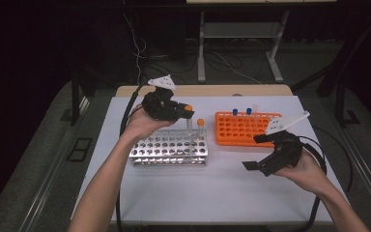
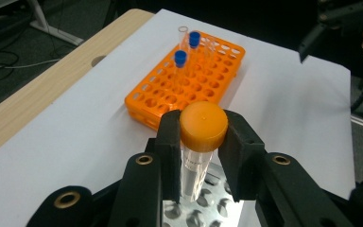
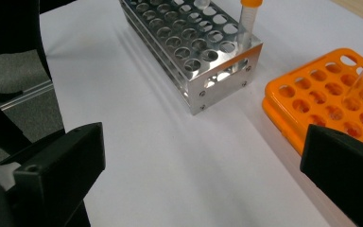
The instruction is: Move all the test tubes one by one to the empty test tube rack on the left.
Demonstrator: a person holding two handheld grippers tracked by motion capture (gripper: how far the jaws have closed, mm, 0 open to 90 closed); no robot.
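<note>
We see a clear tube with an orange screw cap held upright just under its cap, above the metal rack, a silver block of round holes on the white surface. A second orange-capped tube stands upright in a hole at the rack's corner nearest the orange rack.

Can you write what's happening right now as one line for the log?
left gripper: shut on orange-capped tube above metal rack | right gripper: open, empty | orange rack: two blue-capped tubes
</note>
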